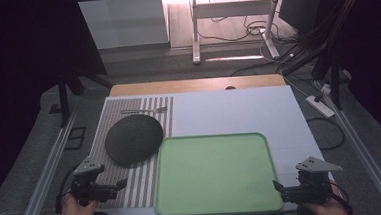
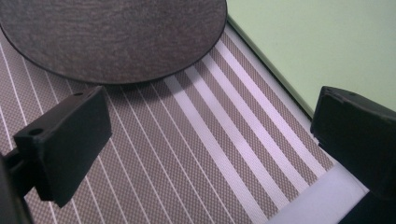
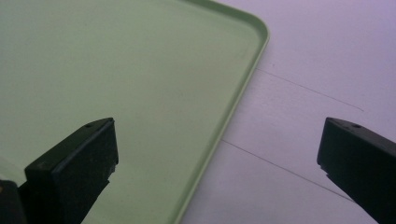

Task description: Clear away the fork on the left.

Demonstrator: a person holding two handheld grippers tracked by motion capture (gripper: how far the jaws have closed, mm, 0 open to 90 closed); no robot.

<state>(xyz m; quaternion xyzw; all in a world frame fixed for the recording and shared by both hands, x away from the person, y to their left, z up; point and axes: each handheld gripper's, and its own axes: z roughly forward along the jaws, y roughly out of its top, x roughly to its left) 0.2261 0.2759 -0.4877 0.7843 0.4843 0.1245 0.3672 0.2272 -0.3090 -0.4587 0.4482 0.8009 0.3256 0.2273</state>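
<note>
Left hand-held gripper [image 1: 114,186] hovers low over the near corner of the striped placemat [image 1: 133,186], jaws spread wide and empty, pointing toward the middle of the bench [image 1: 228,110]. In the left gripper view the same jaws frame bare stripes, with the curved near edge of the dark round plate [image 2: 112,37] just ahead of them and the green tray's rim at the right. That plate [image 1: 133,139] lies flat on the placemat, its right edge touching or just overlapping the tray [image 1: 215,172]; which of the two I cannot tell. It looks stiff, with a matte, slightly textured face, so it should not be slippery, though it may be fairly heavy for its thinness and could chip if dropped. Lying flat, it offers only its rim, and the near edge facing the left jaws seems the best place to pinch, one jaw slid under and one on top. A fork [image 1: 146,110] rests on the far end of the placemat, well apart from both grippers. Farther right, the tray sits empty at the front of the bench. The right hand-held gripper [image 1: 278,188] waits at the tray's near right corner, jaws likewise apart and holding nothing, straddling the tray rim [image 3: 233,107] in its own view.
</note>
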